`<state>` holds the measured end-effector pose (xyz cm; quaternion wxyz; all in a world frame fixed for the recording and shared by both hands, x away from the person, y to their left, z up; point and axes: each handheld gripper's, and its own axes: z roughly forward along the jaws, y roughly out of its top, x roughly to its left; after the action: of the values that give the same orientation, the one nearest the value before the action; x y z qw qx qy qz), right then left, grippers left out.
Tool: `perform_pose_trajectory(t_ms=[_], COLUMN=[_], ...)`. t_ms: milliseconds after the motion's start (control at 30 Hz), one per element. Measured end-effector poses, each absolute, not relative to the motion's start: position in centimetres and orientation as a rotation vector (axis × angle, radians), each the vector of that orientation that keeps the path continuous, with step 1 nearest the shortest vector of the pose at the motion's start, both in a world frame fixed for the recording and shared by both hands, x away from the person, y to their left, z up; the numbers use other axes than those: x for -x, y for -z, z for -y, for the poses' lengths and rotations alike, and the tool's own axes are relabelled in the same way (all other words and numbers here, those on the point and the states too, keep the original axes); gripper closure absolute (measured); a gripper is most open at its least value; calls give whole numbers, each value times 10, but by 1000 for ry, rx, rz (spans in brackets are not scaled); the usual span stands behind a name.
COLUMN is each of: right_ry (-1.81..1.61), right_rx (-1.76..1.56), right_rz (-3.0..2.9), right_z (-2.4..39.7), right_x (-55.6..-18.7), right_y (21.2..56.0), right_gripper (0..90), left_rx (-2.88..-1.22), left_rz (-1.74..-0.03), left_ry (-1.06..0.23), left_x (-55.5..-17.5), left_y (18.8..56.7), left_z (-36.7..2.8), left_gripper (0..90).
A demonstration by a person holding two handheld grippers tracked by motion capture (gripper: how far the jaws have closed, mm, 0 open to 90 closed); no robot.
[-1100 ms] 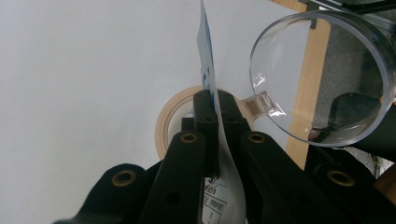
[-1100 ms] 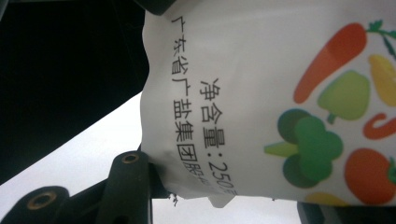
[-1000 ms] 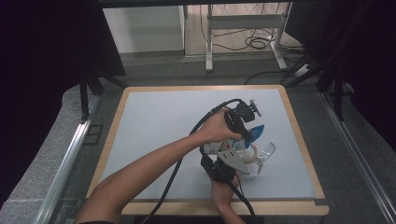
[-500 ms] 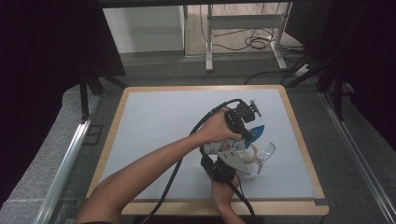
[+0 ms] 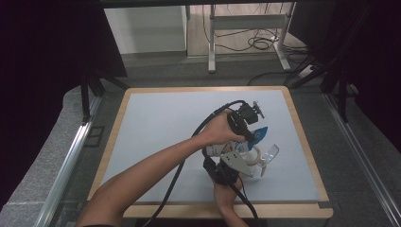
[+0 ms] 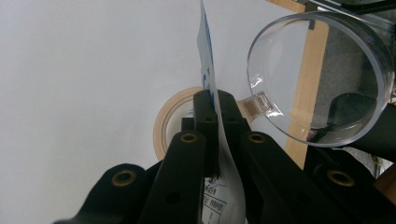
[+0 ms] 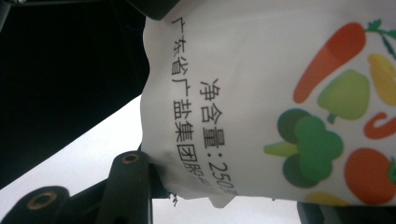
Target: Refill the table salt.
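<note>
A white pouch (image 5: 259, 133) with a blue top and printed vegetables (image 7: 299, 93) is held up over the right part of the table. My left gripper (image 5: 250, 137) comes in from the left and is shut on the pouch's thin top edge (image 6: 208, 70), its jaws (image 6: 215, 100) pinching it. From the near edge my right gripper (image 5: 236, 155) holds the pouch's body, one jaw on each side of it (image 7: 229, 196). A clear plastic cup (image 5: 269, 156) lies beside a tan tape roll (image 5: 256, 159) just under the pouch.
The table (image 5: 161, 127) has a pale blue-grey top with a wooden rim. In the left gripper view the tape roll (image 6: 164, 123) lies flat behind the jaws, with the cup (image 6: 322, 79) to its right near the wooden edge. Black cables trail off the near edge.
</note>
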<state>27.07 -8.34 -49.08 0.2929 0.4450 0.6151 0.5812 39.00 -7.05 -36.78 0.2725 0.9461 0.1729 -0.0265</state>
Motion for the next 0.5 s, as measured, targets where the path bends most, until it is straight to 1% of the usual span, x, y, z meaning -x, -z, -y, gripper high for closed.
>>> perform_pose_trajectory(t_ms=[500], right_ry=[-1551], right_rx=[-1187], right_rz=[-1635], right_z=[83], right_x=[-271], right_y=[490], right_gripper=[540], left_rx=[-2545], left_rz=[-467], left_ry=[74], left_x=[-389], left_y=[367], left_z=[71], left_gripper=[900])
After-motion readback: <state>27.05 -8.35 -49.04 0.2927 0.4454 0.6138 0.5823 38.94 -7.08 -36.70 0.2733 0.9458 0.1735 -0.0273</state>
